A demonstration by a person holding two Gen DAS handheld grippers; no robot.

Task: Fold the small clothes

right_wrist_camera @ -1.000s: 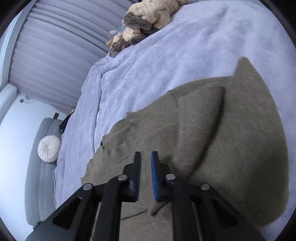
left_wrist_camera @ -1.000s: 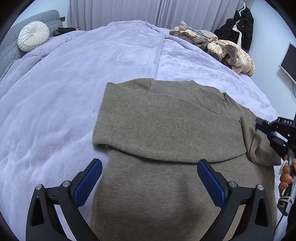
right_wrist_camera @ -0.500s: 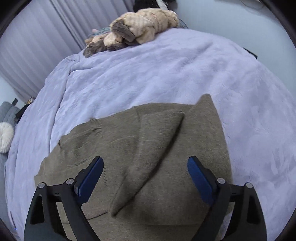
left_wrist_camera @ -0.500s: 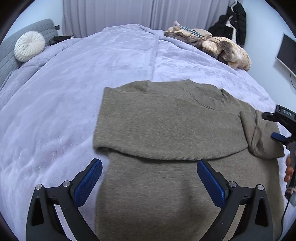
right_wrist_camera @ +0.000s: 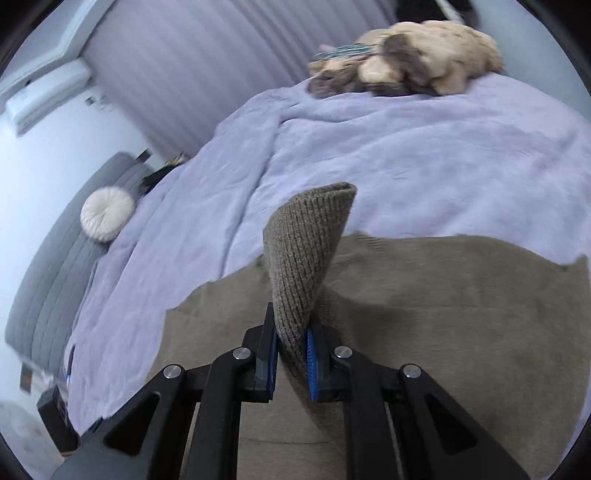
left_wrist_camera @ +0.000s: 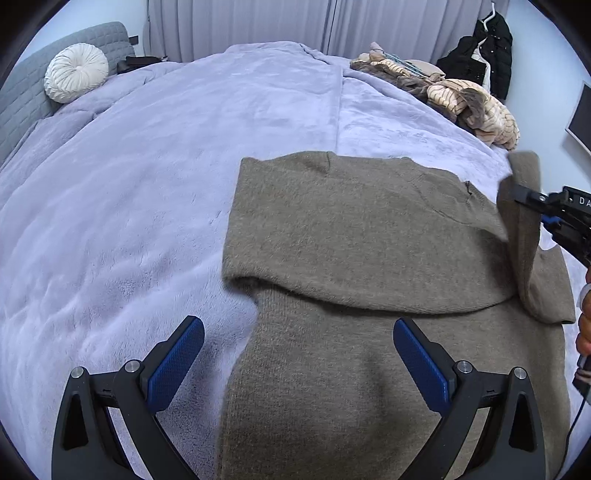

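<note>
A bedroom with pale pleated curtains (left_wrist_camera: 258, 22) along the far wall and a wide bed covered by a lilac plush blanket (left_wrist_camera: 147, 177) that fills most of both views. At the far left a grey quilted headboard (left_wrist_camera: 22, 99) carries a round white cushion (left_wrist_camera: 75, 77); a heap of beige and brown striped clothes (left_wrist_camera: 469, 101) lies on the far right corner of the bed, a black coat (left_wrist_camera: 491, 48) hangs on the wall behind it, and the edge of a screen (left_wrist_camera: 581, 114) shows at the right. The olive knit sweater (left_wrist_camera: 351, 229) lies flat on the blanket near the front of the bed, one part folded over the body. The left gripper (left_wrist_camera: 295, 365) hovers over its near part, jaws spread wide with nothing between them. The right gripper (right_wrist_camera: 291, 354) has just been closing its jaws and now pinches the sweater's sleeve (right_wrist_camera: 306, 251), whose cuff stands up above the body of the garment
</note>
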